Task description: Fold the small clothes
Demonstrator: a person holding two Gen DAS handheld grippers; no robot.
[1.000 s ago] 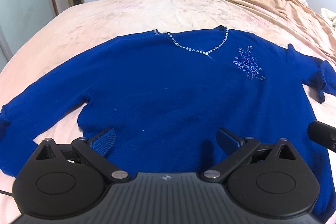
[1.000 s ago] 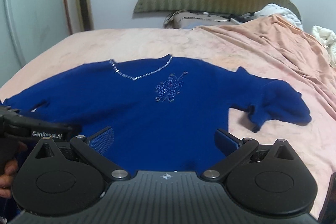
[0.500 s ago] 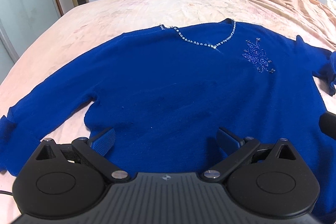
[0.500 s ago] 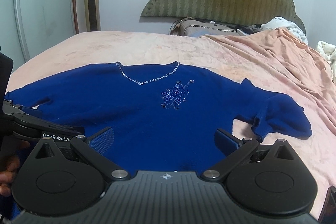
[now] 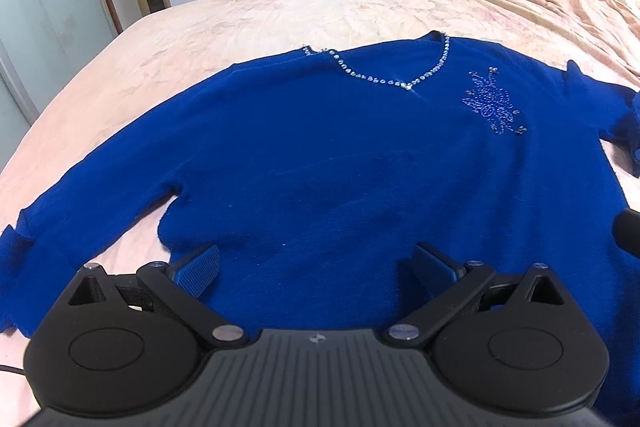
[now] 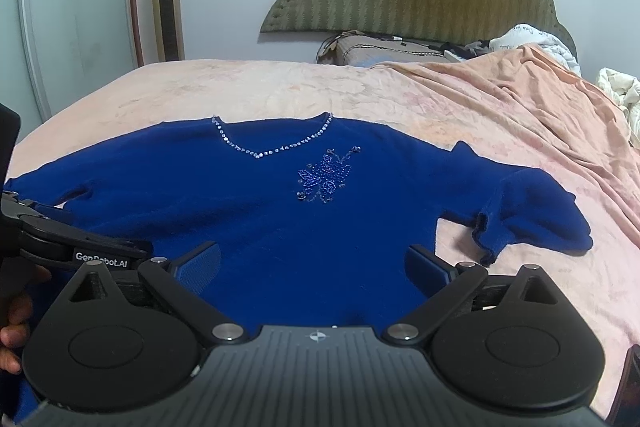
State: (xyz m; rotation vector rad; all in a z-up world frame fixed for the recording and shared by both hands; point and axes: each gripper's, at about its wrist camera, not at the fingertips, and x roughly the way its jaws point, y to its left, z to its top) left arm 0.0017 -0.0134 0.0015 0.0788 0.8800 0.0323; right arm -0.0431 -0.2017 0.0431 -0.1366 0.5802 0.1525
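Across the bed [image 6: 460,99] lay the blue sweater [image 5: 340,163], flat. Left gripper [image 5: 316,267] & right gripper [image 6: 314,265] hovered w/ fingers wide, empty. Risk: pinching one knit layer only, or the bunched right sleeve [image 6: 532,215] skewing the fold.

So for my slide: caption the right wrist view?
Open right gripper above a flat royal-blue beaded-neckline sweater on a peach bedspread.

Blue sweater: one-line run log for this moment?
blue sweater flat, unfolded on bed | left gripper open, empty | right gripper open, empty | fold not started
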